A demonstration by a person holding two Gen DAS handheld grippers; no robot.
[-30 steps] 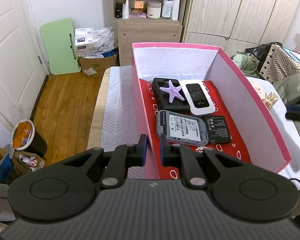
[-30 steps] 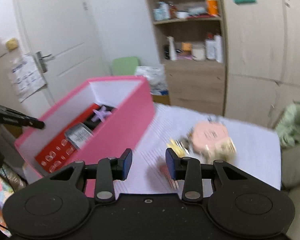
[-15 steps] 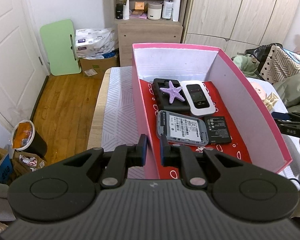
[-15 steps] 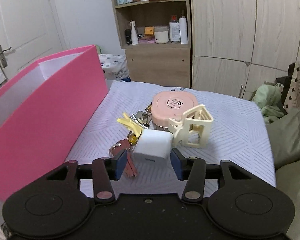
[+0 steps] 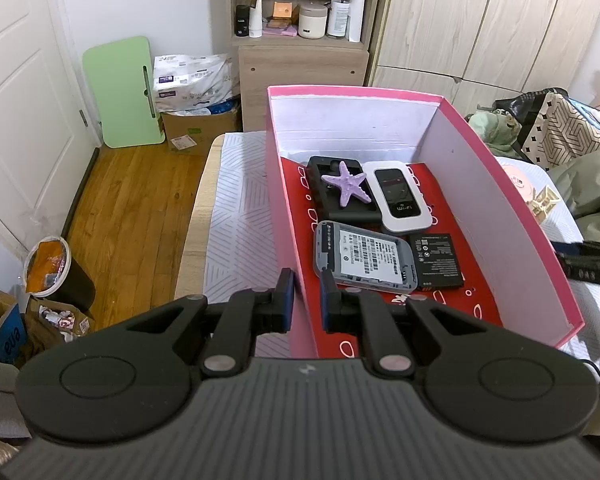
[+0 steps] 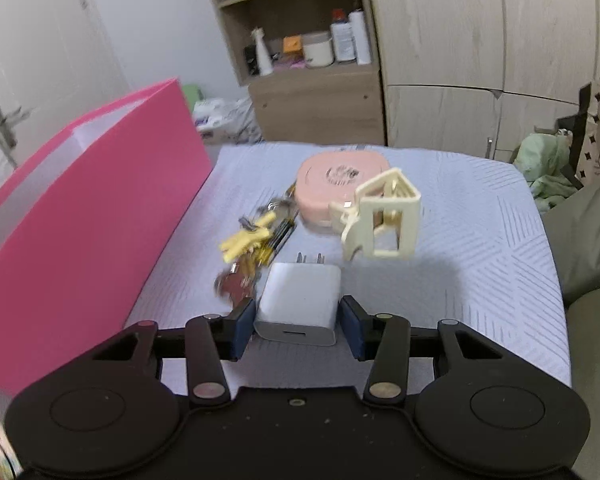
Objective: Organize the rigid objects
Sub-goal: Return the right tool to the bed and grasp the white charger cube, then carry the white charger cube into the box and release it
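Right gripper (image 6: 298,326) straddles a white cube-shaped wall charger (image 6: 300,304) lying on the pale striped tablecloth (image 6: 480,240), jaws closing, a thin gap on each side. Left gripper (image 5: 306,300) clamps the near wall of the tall pink cardboard box (image 5: 532,240). Beyond the charger lie a keyring bunch (image 6: 256,244), cream hair claw (image 6: 384,220) and pink round case (image 6: 336,184).

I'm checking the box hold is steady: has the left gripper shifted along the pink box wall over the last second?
No. The left gripper sits at the same spot on the pink box near wall, and the purple starfish keeps its place in view.
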